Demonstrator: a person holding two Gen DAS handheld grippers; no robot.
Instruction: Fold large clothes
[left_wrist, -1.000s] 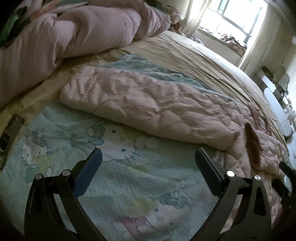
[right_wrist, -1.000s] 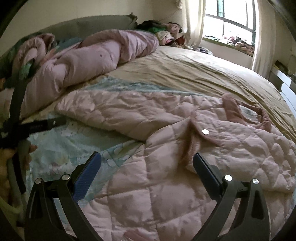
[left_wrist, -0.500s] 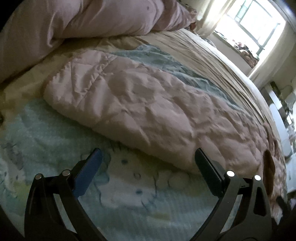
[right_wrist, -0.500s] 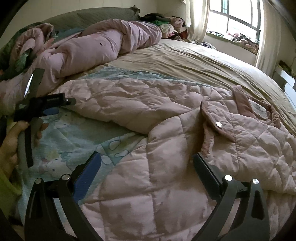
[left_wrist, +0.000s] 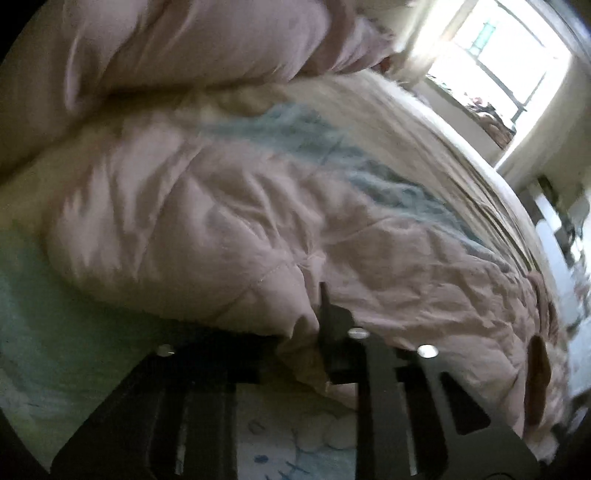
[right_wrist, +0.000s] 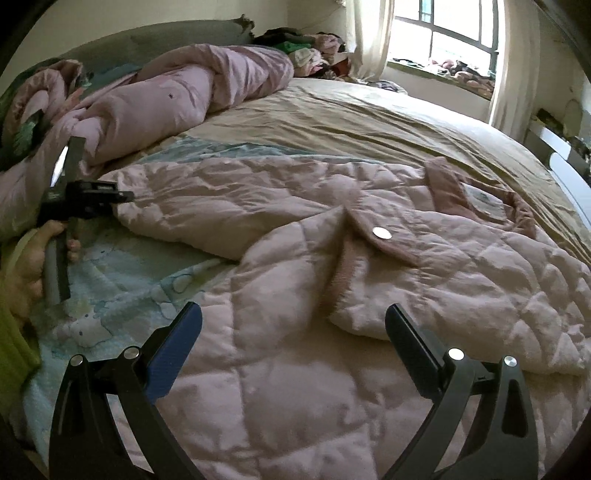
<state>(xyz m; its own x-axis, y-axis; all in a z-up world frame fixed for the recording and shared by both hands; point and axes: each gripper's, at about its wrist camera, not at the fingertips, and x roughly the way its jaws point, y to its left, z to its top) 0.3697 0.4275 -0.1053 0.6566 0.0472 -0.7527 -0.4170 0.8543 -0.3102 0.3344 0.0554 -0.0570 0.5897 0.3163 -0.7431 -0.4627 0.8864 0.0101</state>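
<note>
A pink quilted jacket (right_wrist: 332, 280) lies spread on the bed, collar (right_wrist: 447, 188) toward the right and one sleeve (right_wrist: 221, 206) stretched out to the left. My left gripper (left_wrist: 303, 332) is at the cuff end of that sleeve (left_wrist: 221, 236). Its jaws are closing and a fold of the sleeve's edge is pinched between them. The right wrist view shows the same gripper (right_wrist: 123, 195) at the cuff, held by a person's hand (right_wrist: 33, 266). My right gripper (right_wrist: 291, 343) hovers open just over the jacket's body, below the snap button (right_wrist: 381, 233), with nothing between its fingers.
A rolled pink duvet (right_wrist: 177, 99) lies along the headboard. The jacket rests on a light blue cartoon blanket (right_wrist: 122, 273) over a beige sheet (right_wrist: 369, 122). A heap of clothes (right_wrist: 303, 48) sits at the far corner by the window (right_wrist: 454, 29).
My left gripper has moved in to the sleeve's cuff and its wide-open jaws have come together on the fabric edge. The right gripper has drifted slightly closer to the jacket, still open.
</note>
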